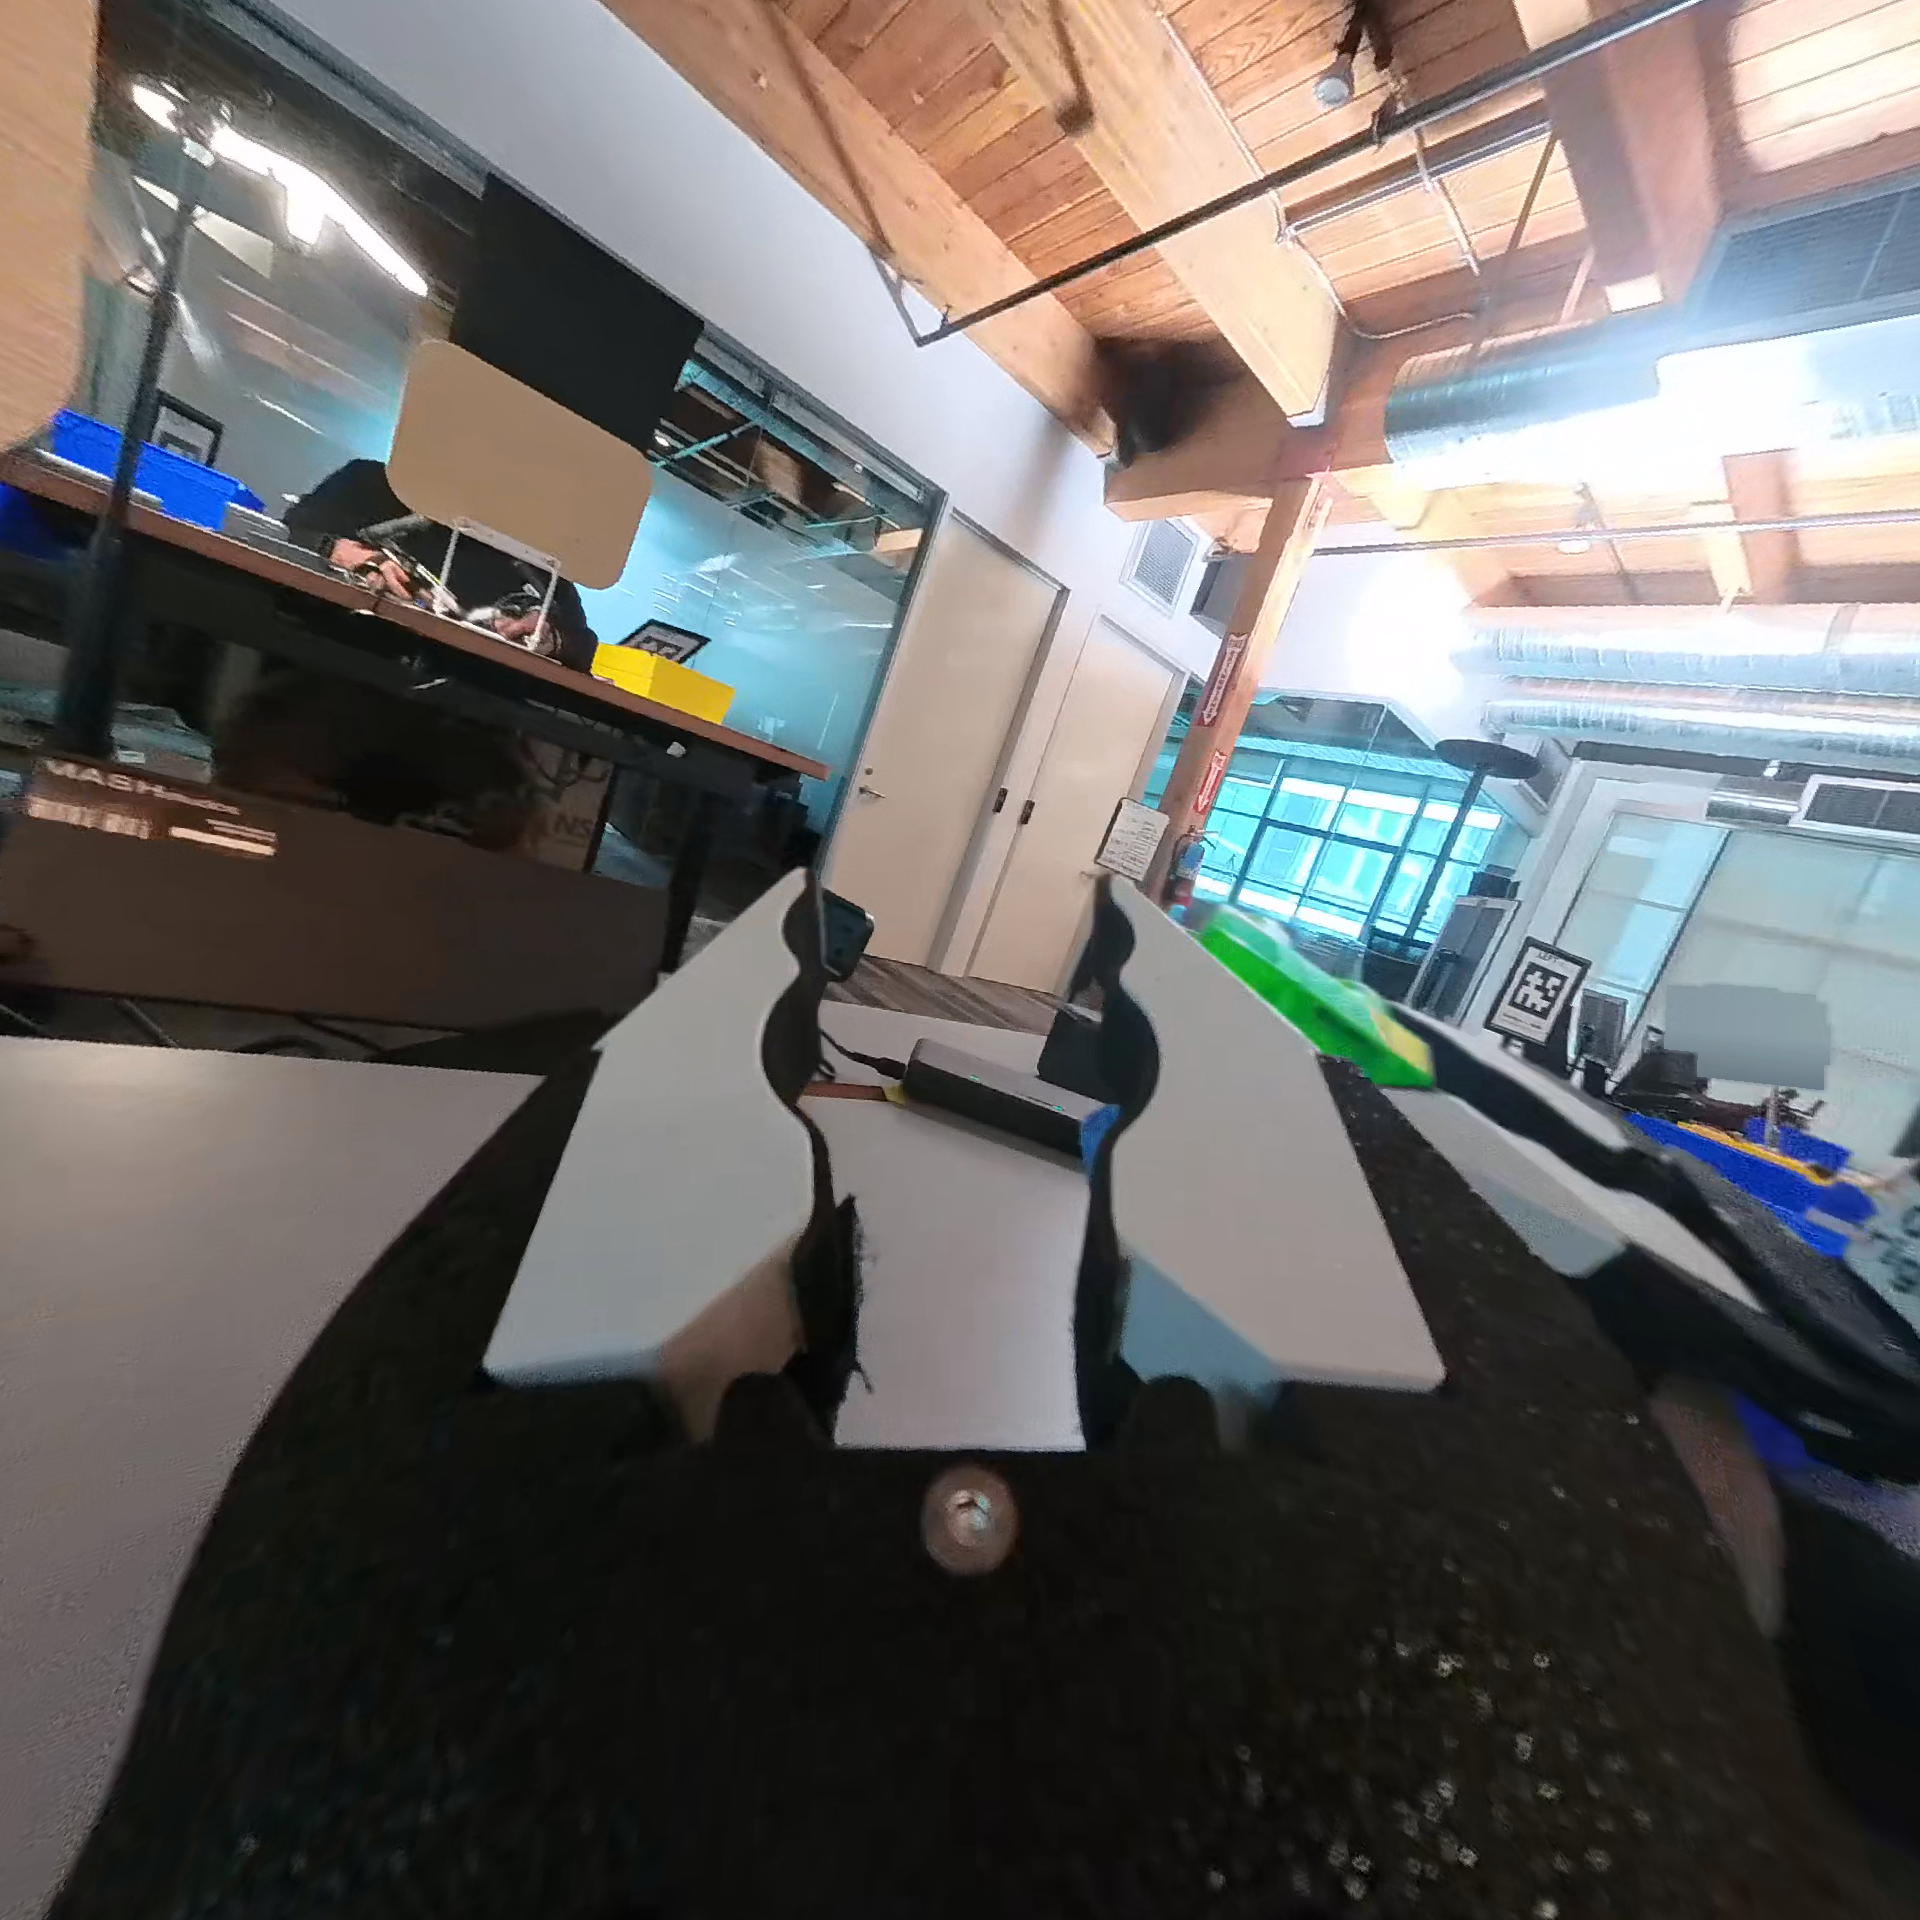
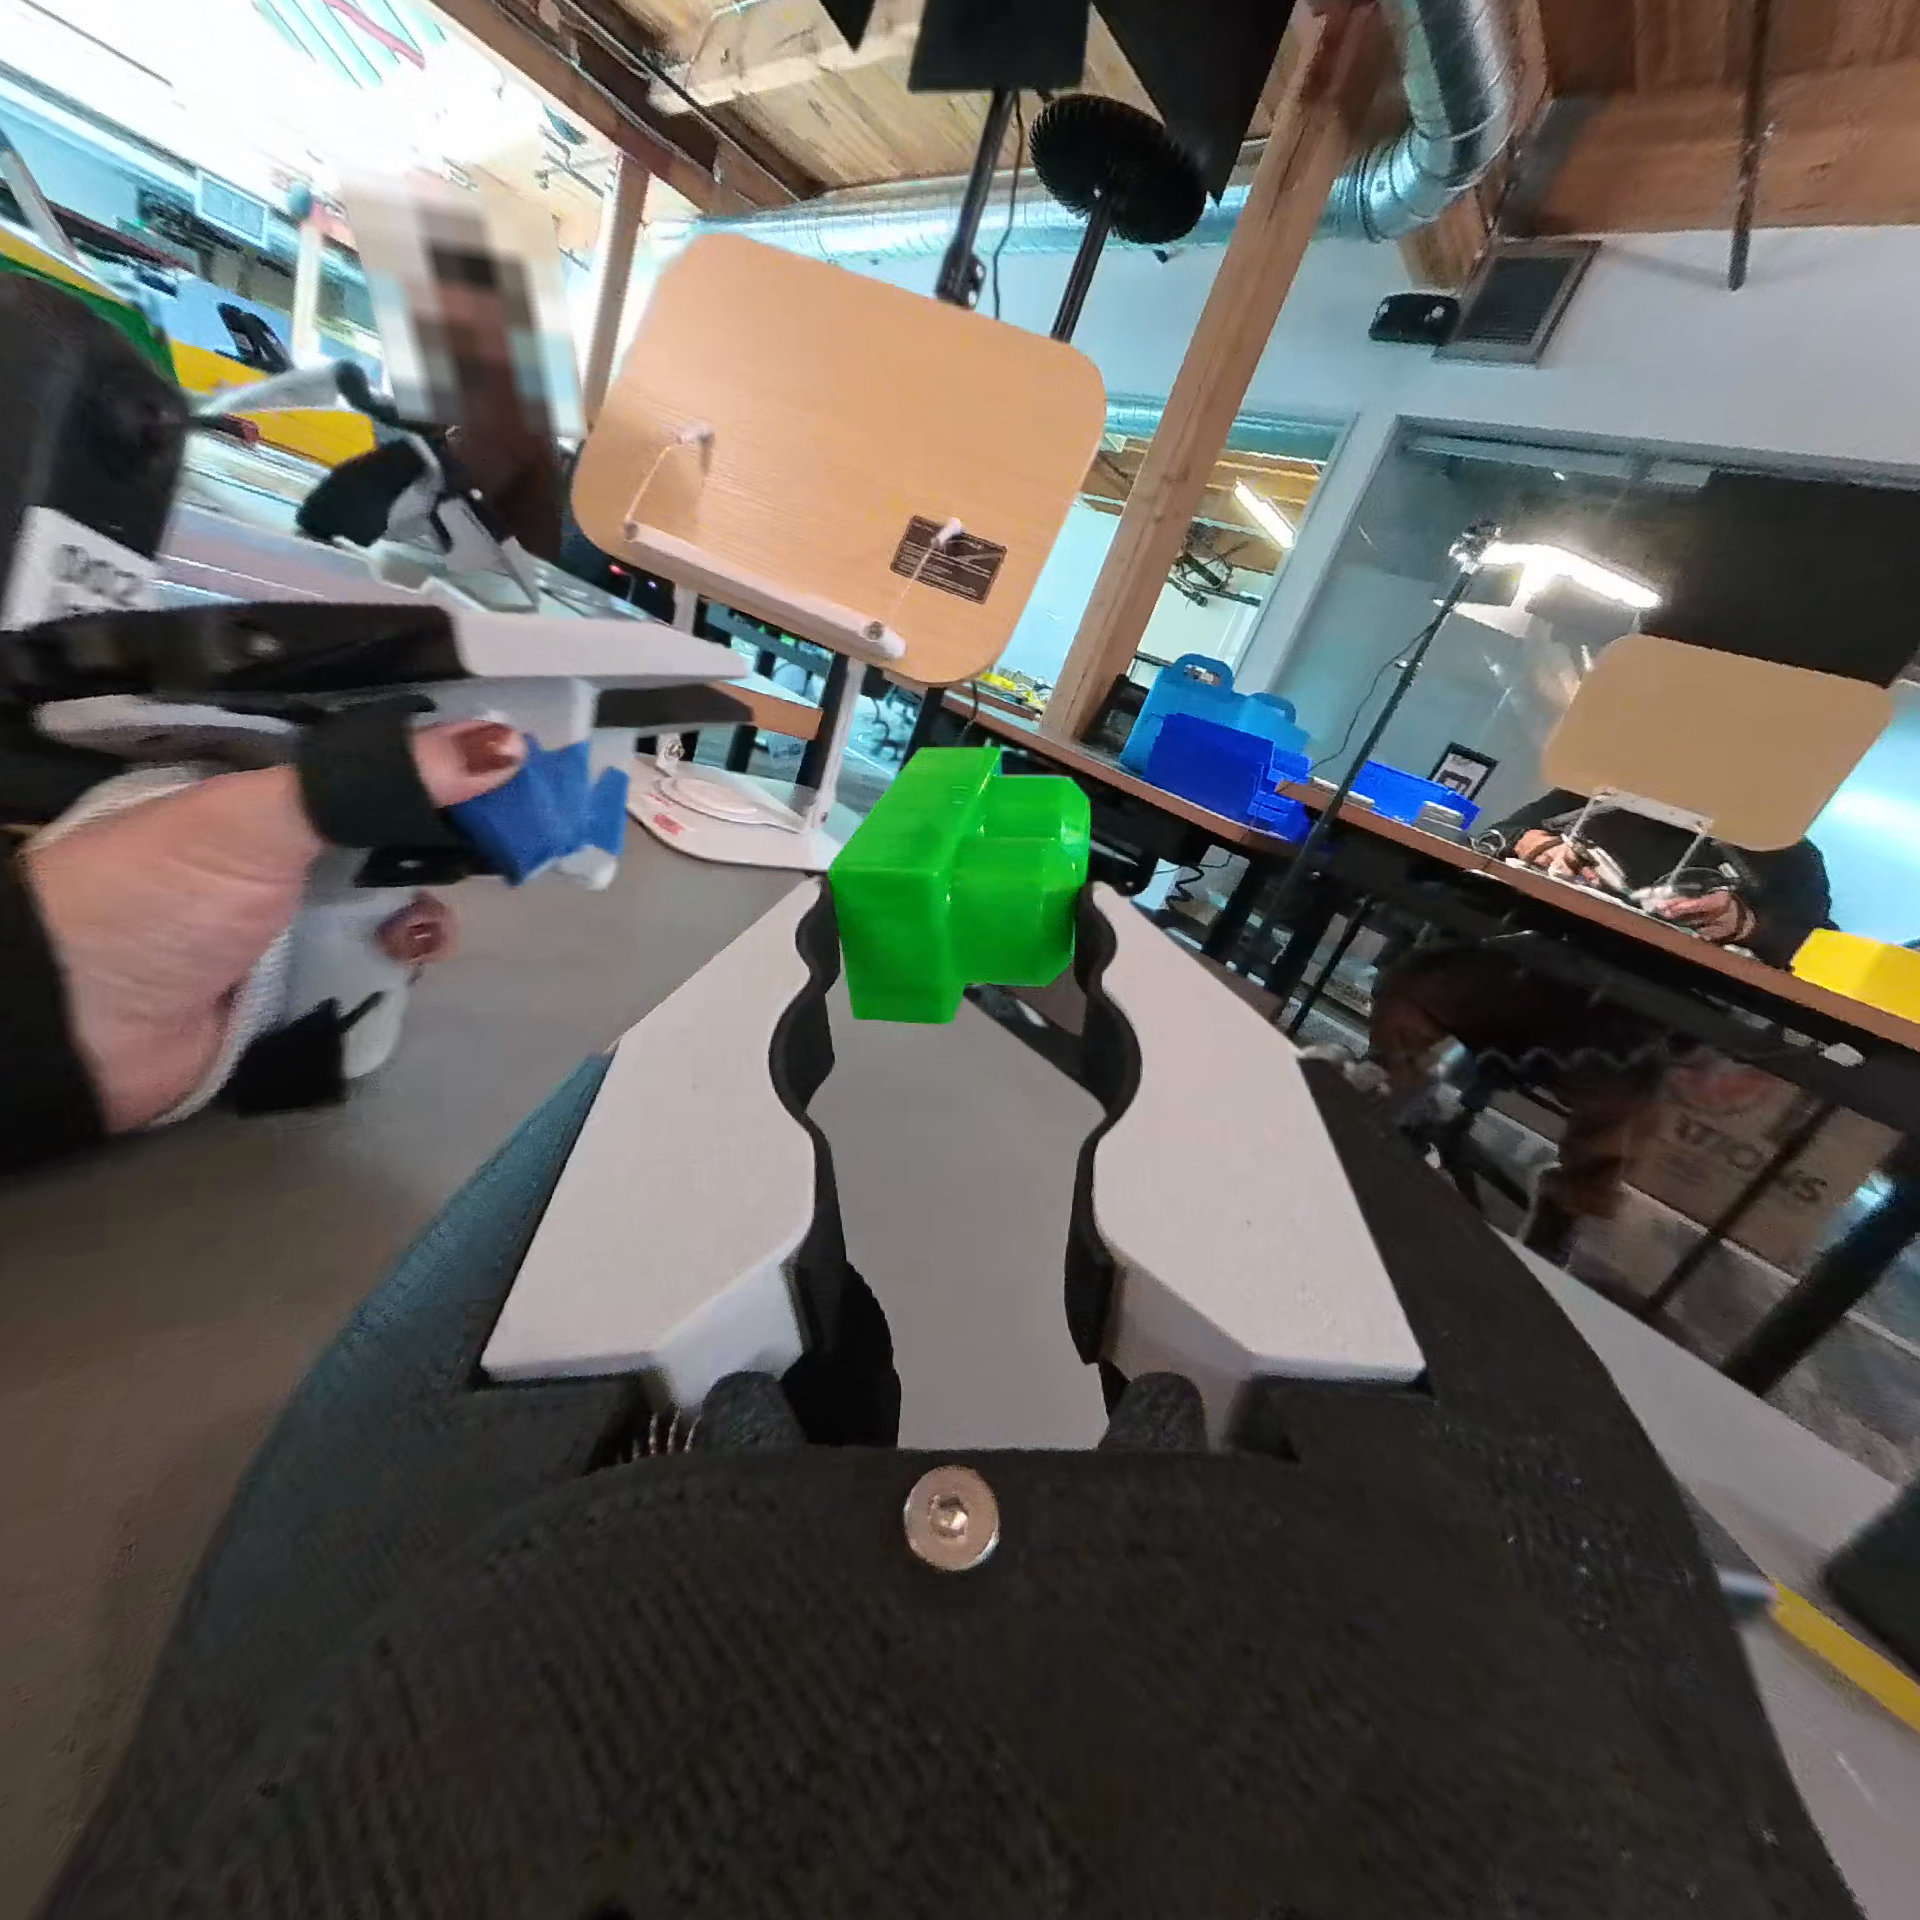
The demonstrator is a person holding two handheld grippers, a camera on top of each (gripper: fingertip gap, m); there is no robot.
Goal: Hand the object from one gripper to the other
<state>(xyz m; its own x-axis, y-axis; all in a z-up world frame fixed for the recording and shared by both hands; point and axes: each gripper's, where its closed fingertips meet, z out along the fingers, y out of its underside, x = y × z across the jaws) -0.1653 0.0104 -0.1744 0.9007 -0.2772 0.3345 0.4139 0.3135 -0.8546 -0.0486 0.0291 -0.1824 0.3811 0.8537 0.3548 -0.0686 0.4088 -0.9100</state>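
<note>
Right gripper: fingertips clamped on the green block, which is held clear above the grey table. Left gripper: fingers apart, nothing between them, raised over the same table. In the right wrist view it sits just left of the block, not touching. A black power bank lies on the table beyond it.

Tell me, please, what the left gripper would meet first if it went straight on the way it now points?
Probably the black power bank lying on the grey table, which shows between the open, empty left gripper fingers. Depth is unclear, so it might pass above it.
</note>
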